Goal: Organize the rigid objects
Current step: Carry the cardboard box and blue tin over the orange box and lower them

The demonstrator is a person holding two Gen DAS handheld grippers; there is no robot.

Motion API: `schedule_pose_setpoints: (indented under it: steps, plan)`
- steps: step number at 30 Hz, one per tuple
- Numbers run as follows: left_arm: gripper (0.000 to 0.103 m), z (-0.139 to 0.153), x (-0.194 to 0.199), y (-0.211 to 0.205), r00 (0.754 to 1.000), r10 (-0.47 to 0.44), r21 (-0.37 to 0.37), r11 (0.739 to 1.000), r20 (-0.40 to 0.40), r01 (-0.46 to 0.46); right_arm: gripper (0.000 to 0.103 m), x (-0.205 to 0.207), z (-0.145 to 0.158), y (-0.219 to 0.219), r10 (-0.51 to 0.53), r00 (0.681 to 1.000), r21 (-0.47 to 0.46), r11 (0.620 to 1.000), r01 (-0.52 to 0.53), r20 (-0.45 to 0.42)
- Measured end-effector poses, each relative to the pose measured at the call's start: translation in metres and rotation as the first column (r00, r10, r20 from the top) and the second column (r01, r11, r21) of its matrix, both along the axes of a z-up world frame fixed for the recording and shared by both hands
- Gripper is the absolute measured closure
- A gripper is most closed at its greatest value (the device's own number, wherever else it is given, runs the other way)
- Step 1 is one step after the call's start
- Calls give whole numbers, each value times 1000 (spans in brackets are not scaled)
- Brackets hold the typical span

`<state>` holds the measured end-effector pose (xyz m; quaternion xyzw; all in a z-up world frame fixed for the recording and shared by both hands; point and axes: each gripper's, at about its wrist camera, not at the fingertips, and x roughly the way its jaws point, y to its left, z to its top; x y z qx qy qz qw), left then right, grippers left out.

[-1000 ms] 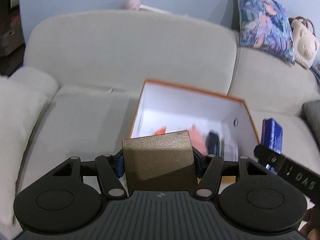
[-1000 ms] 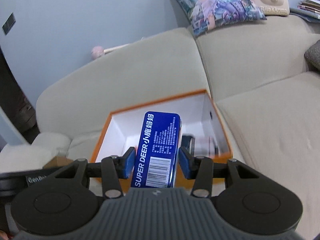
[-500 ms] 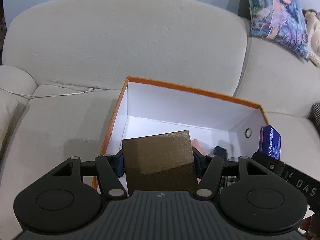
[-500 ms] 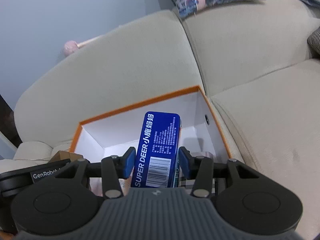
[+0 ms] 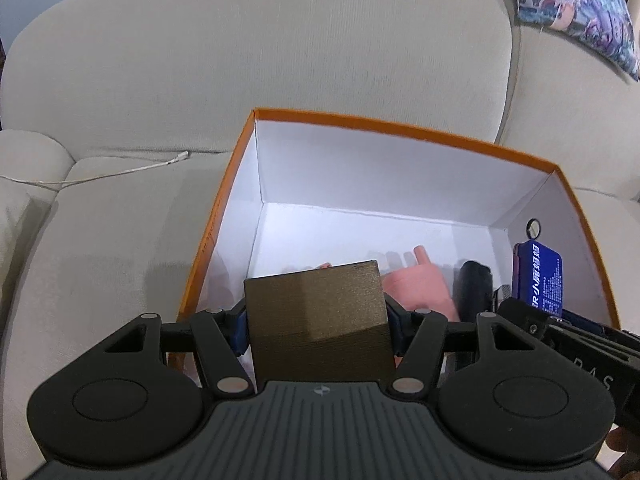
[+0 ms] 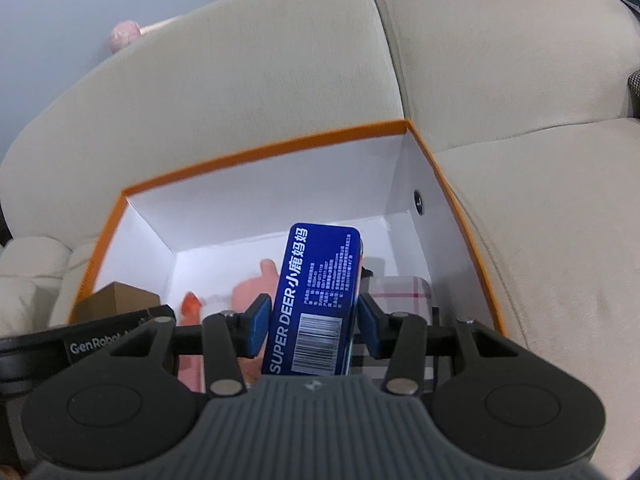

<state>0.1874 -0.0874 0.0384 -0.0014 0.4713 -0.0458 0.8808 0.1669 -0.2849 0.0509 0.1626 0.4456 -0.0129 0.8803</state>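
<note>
Sofa cushions [image 5: 120, 240] in light beige fill the left part of the left wrist view, and a thin white cable [image 5: 100, 174] lies along the seam at middle left. In the centre stands an orange box [image 5: 400, 130] with white inner walls, open on top, resting on the sofa seat. The left gripper [image 5: 316, 320] is at lower centre of this view; its blue pads press on both sides of a brown block [image 5: 320, 320], so it is closed on that block, which is over the near left part of the box. Behind the block a pink object [image 5: 420, 284] lies on the box floor, and to the right of it a black object [image 5: 474, 288]. At the right edge of the box the blue tin [image 5: 540, 276] stands upright, and a patterned pillow [image 5: 576, 12] is in the upper right corner.

In the right wrist view, the brown block shows at lower left, just inside the box rim. The right gripper [image 6: 314, 326] is at lower centre, and its pads clamp the blue tin, labelled SUPER DEER, which points up and away over the box interior. To the right of the tin, a checked tin [image 6: 400, 296] lies on the box floor. A small round hole [image 6: 418, 199] is in the right wall.
</note>
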Motion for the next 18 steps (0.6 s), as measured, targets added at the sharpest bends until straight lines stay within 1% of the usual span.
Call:
schedule_pose_setpoints:
  steps: [12,18]
  plan:
    - [32,-9,2,-9,999,-28,57,998,-15,29,55,0,-8,2,21,999,-23,1000,-22,-33]
    - [32,-16,3,-12,999,-37,73,997,-34,40,55,3,-14,1,22,998,-32,999,-24,-54]
